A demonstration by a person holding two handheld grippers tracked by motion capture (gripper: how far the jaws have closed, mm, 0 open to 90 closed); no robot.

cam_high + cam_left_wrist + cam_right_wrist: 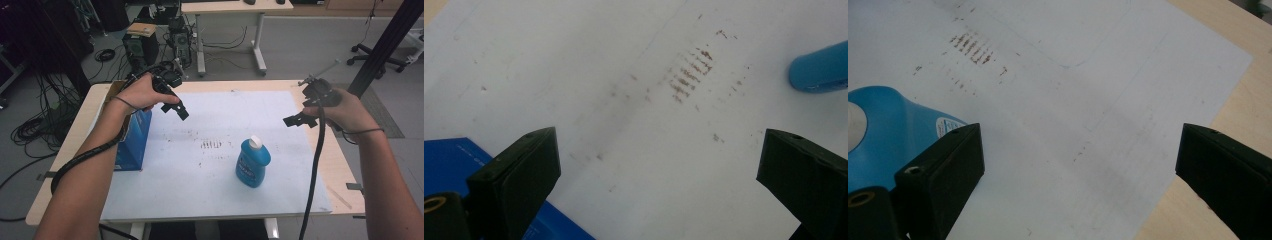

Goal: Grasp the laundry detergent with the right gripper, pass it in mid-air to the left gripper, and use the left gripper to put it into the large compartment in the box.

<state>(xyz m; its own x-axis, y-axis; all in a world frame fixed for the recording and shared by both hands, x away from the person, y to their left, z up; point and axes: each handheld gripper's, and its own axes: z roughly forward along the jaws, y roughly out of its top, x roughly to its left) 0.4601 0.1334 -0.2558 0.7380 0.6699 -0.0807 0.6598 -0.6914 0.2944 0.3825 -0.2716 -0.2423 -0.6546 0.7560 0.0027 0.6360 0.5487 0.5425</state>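
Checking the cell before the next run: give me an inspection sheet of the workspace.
Surface: wooden table under a white sheet with brown smudges.
Job's things: blue bottle with white cap, standing right of centre; blue box at the sheet's left edge.
Clutter: nothing seen.
Grippers: left gripper and right gripper raised above the sheet, jaws wide apart, holding nothing.
Cables: one trails from each gripper along the forearms; loose cable bundles on the floor, left.
Surroundings: desk, computer towers, office chair behind.
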